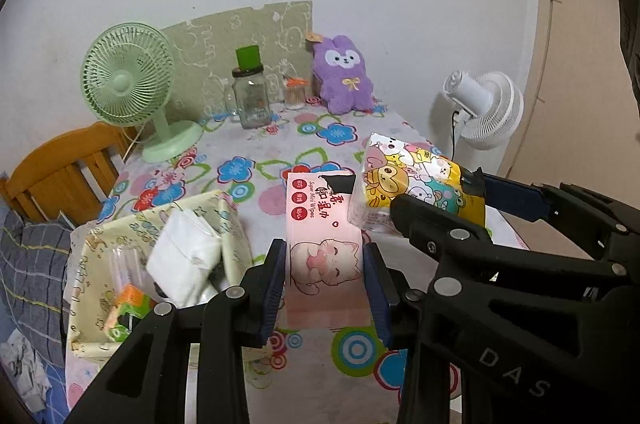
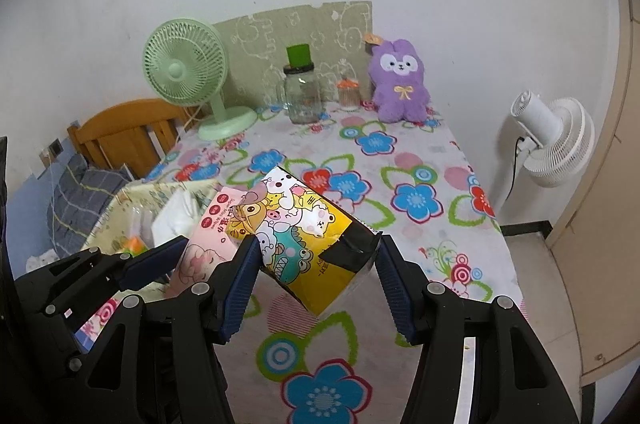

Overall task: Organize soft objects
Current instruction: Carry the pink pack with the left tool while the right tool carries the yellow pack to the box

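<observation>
Pink wet-wipes pack [image 1: 320, 244], clamped in the left tool [image 1: 325, 278], and cartoon tissue pack [image 2: 308, 236], clamped in the right tool [image 2: 316, 278], hang above the flowered surface [image 2: 420, 160] near its left edge, seemingly bound for the yellow fabric basket [image 1: 86, 264].

Black plastic left gripper [image 1: 325, 286] and right gripper [image 2: 316, 276]: blue ribbed jaw pads, silver screws, "DAS" lettering seen.

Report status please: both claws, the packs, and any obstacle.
Left claw shut on pink wipes pack. Right claw shut on cartoon tissue pack. Both packs lifted, overlapping. Fabric basket at left already holds items.
</observation>
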